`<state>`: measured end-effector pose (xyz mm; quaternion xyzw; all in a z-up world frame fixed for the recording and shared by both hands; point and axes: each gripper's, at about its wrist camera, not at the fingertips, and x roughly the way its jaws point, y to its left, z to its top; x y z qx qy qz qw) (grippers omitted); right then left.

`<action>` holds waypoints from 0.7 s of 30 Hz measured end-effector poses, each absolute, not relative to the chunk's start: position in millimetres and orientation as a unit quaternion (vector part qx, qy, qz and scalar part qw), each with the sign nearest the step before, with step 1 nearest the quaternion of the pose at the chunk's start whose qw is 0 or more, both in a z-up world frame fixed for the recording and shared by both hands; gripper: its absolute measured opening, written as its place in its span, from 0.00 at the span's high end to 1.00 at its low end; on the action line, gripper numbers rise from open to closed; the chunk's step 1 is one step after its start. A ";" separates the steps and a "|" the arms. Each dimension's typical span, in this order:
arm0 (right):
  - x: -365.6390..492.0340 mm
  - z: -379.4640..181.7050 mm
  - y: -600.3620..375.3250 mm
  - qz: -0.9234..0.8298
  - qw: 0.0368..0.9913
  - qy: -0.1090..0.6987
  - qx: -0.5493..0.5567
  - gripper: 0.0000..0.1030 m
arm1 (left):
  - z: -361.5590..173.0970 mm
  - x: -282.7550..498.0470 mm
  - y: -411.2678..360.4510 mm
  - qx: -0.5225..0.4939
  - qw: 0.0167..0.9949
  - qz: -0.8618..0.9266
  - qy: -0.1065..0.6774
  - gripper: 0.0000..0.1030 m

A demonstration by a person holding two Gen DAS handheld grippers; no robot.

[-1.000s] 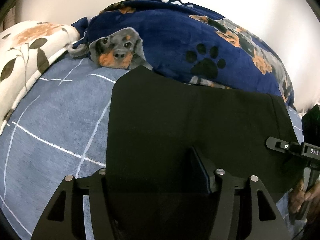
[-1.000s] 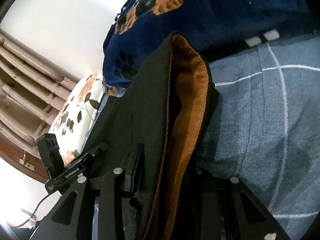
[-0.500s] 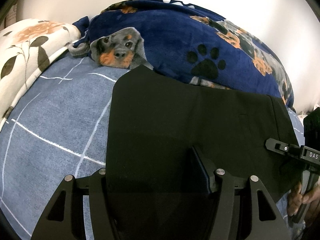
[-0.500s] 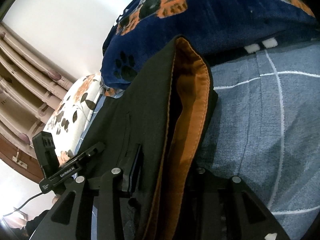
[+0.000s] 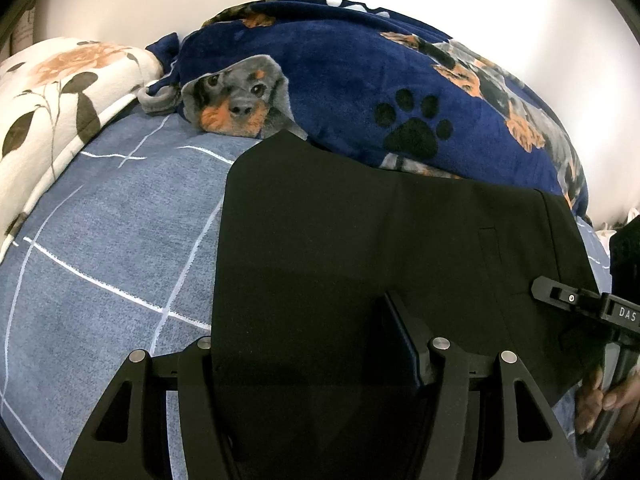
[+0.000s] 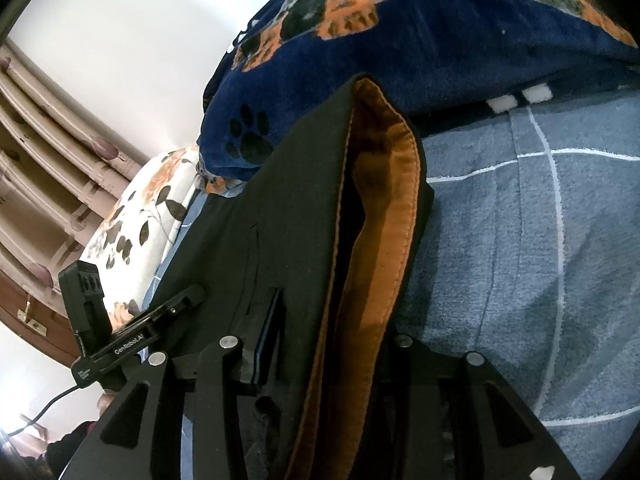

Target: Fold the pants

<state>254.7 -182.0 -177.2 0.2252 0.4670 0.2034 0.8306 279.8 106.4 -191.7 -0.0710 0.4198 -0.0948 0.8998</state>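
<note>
My left gripper (image 5: 316, 344) clamped on near edge of black pants (image 5: 360, 240); cloth drapes over fingers. My right gripper (image 6: 328, 344) grasps waistband end, orange lining (image 6: 384, 216) showing, jaws just easing wider. Pants flat on bed (image 5: 100, 232), far edge touching dog-print blanket (image 5: 360, 80). Floral pillow (image 5: 52, 92) at bed's far left corner.

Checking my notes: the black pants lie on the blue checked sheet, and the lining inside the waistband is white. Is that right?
Not quite. The black pants do lie on the blue checked sheet, but the waistband lining is orange-brown, not white, as the right wrist view shows.
</note>
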 end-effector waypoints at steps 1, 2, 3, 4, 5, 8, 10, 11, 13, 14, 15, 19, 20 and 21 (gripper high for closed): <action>254.8 -177.1 -182.1 0.203 0.831 0.467 0.224 0.69 | -191.7 279.7 106.5 -0.071 0.900 -0.095 0.420 0.41; 254.7 -176.9 -181.6 0.203 0.831 0.466 0.224 0.69 | -191.7 279.7 106.3 -0.071 0.900 -0.095 0.420 0.41; 254.9 -176.8 -181.6 0.203 0.831 0.467 0.224 0.69 | -191.7 279.7 106.2 -0.071 0.900 -0.095 0.420 0.41; 254.9 -176.5 -181.5 0.202 0.832 0.466 0.223 0.69 | -191.7 279.7 106.5 -0.071 0.900 -0.095 0.420 0.41; 254.7 -176.2 -181.3 0.202 0.832 0.466 0.222 0.69 | -191.7 279.6 106.4 -0.071 0.900 -0.095 0.420 0.41; 255.0 -176.0 -181.1 0.202 0.833 0.466 0.221 0.68 | -191.7 279.5 106.5 -0.071 0.900 -0.095 0.420 0.41; 255.1 -175.2 -180.6 0.201 0.834 0.465 0.219 0.68 | -191.7 279.5 106.5 -0.071 0.900 -0.095 0.419 0.41; 255.4 -175.3 -180.5 0.201 0.834 0.465 0.219 0.68 | -191.7 279.4 106.5 -0.071 0.900 -0.095 0.419 0.41; 255.0 -174.1 -179.6 0.198 0.836 0.463 0.216 0.66 | -191.7 279.5 106.3 -0.070 0.900 -0.094 0.419 0.41; 255.2 -174.0 -179.3 0.197 0.837 0.463 0.214 0.64 | -191.6 279.4 106.8 -0.070 0.900 -0.093 0.419 0.40; 255.4 -173.7 -178.9 0.196 0.838 0.462 0.213 0.64 | -191.5 279.2 107.2 -0.069 0.900 -0.092 0.419 0.39; 254.1 -170.7 -176.8 0.185 0.844 0.460 0.202 0.60 | -189.1 277.3 106.6 -0.060 0.903 -0.081 0.417 0.33; 252.3 -167.6 -175.3 0.175 0.850 0.459 0.191 0.53 | -187.1 274.8 105.6 -0.053 0.906 -0.077 0.412 0.33; 250.2 -164.0 -173.3 0.164 0.855 0.457 0.180 0.47 | -184.2 271.3 104.4 -0.043 0.911 -0.071 0.405 0.33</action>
